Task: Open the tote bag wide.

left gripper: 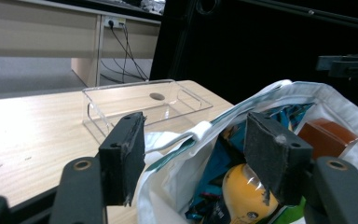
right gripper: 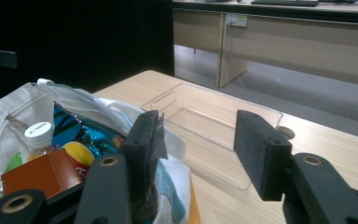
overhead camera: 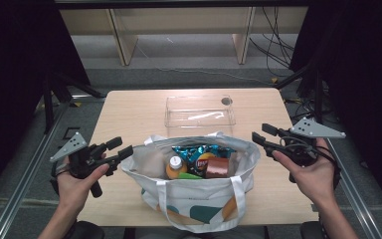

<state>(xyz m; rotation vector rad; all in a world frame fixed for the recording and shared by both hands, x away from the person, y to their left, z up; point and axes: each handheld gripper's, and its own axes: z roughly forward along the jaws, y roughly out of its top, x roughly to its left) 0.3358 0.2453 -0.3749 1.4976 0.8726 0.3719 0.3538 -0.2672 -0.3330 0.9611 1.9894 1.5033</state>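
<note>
High view: wooden table [overhead camera: 129,107], grey floor [overhead camera: 189,55].

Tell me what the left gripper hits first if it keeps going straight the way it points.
Most likely the tote bag's near rim: the left gripper has open jaws straddling it, with the orange bottle just inside. Depth is hard to judge.

**Room and surroundings**

Pale wooden table [overhead camera: 129,107] at centre, standing on grey carpet floor [overhead camera: 189,55]. Beyond it, a long light-wood desk [overhead camera: 179,20] with upright panel legs. Black cables [overhead camera: 273,50] trailing across the floor at right. Black curtains [overhead camera: 15,45] closing off both sides. Metal rails [overhead camera: 25,184] along the table's flanks. Wall socket [right gripper: 236,20] on the desk panel. Even, soft overhead light.
</note>
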